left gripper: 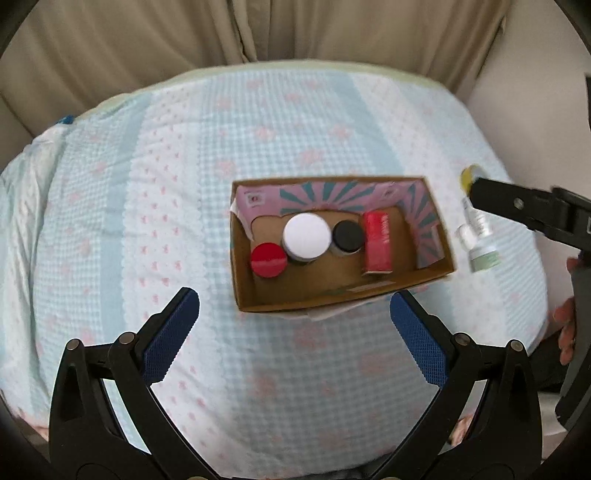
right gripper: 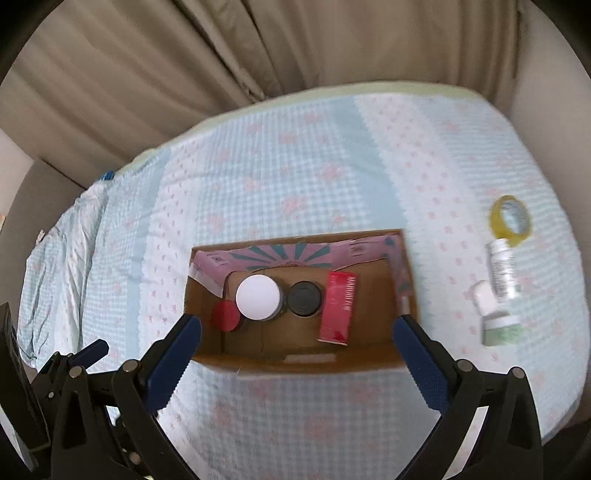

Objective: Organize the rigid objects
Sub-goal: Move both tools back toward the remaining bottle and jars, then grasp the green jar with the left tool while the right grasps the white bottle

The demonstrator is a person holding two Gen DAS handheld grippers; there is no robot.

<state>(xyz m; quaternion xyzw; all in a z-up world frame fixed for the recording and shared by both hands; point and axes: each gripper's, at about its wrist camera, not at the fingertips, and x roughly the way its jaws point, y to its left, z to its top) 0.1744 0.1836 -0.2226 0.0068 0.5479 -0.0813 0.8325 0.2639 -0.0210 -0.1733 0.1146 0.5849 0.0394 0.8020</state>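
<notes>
An open cardboard box (left gripper: pixel 314 301) (right gripper: pixel 299 363) sits on the bed. Inside stand a red-lidded jar (left gripper: pixel 268 259) (right gripper: pixel 226 315), a white-lidded jar (left gripper: pixel 306 236) (right gripper: pixel 258 297), a black-lidded jar (left gripper: pixel 347 236) (right gripper: pixel 304 297) and a red carton (left gripper: pixel 376 242) (right gripper: pixel 338 312). Right of the box lie a yellow tape roll (right gripper: pixel 511 216) (left gripper: pixel 468 176), a clear bottle (right gripper: pixel 504 271) (left gripper: pixel 478 219) and a green-labelled bottle (right gripper: pixel 496 321) (left gripper: pixel 480 251). My left gripper (left gripper: pixel 295 317) is open and empty, just short of the box. My right gripper (right gripper: pixel 297 341) is open and empty above the box's near edge.
The bed carries a light blue checked cover (left gripper: pixel 147 184) (right gripper: pixel 295 147) with pink flowers. Beige curtains (left gripper: pixel 258 26) (right gripper: pixel 258 44) hang behind it. The right gripper's body (left gripper: pixel 535 214) reaches in from the right edge of the left wrist view, above the loose bottles.
</notes>
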